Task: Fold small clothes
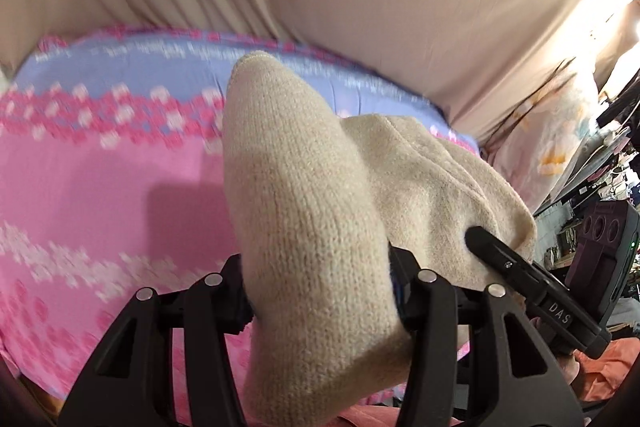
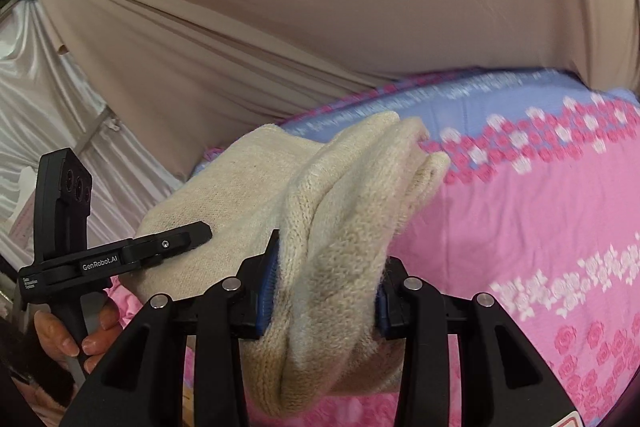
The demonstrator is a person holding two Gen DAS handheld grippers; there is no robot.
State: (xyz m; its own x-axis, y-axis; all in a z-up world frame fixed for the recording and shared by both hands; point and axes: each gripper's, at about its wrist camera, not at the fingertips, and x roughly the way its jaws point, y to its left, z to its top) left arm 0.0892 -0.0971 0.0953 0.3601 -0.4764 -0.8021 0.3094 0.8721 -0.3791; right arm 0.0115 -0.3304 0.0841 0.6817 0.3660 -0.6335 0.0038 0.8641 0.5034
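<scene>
A cream knitted garment point(image 1: 304, 203) is held up above a pink and lilac flowered bedsheet point(image 1: 92, 187). My left gripper point(image 1: 320, 291) is shut on a thick fold of it. The right gripper's finger point(image 1: 508, 263) pokes into the cloth at the right of the left wrist view. In the right wrist view my right gripper point(image 2: 324, 303) is shut on another bunched fold of the same garment point(image 2: 344, 211). The left gripper point(image 2: 120, 259) shows at the left, its finger pressed on the cloth. The fingertips of both are hidden by the knit.
A beige curtain point(image 2: 320, 7) hangs behind the bed. A white satin drape point(image 2: 48, 75) is at the far left of the right wrist view. A floral pillow point(image 1: 556, 131) and cluttered shelves point(image 1: 608, 179) lie at the right of the left wrist view.
</scene>
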